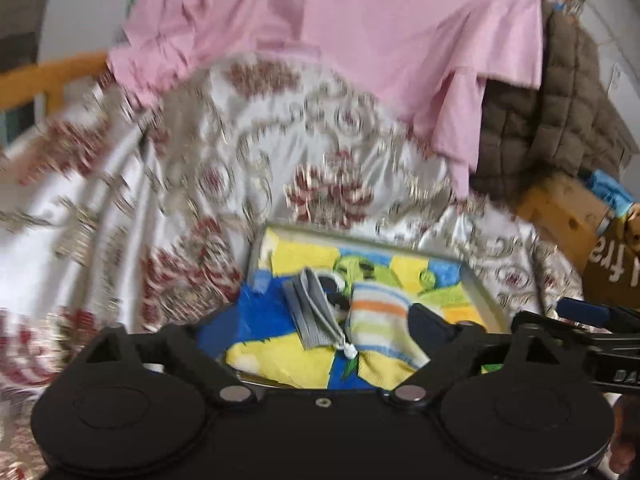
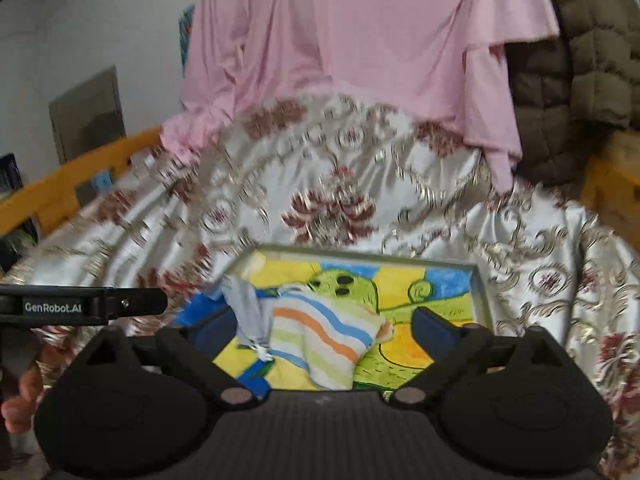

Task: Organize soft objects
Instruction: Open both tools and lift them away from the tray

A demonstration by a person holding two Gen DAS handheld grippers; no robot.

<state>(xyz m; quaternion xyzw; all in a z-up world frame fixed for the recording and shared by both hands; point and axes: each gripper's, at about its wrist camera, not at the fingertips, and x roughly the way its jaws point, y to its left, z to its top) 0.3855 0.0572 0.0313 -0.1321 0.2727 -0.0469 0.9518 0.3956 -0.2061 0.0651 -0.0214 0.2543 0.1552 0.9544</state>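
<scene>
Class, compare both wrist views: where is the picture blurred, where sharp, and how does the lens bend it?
Left wrist: patterned bedspread smeared by motion blur, striped sock softer, gripper body sharp. Right wrist: bedspread blurred, tray clearer. Both: fisheye curves edges, dark corners.

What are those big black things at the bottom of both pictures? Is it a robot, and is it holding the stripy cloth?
No robot. A person holds two grabbing tools, each with a camera looking along its fingers. One picture is from the left gripper, the other from the right gripper. Both are open and hold nothing. A tray with a cartoon picture sits on a flowery bedspread. In it lie a striped cloth and a grey cloth. A pink sheet hangs behind.
</scene>
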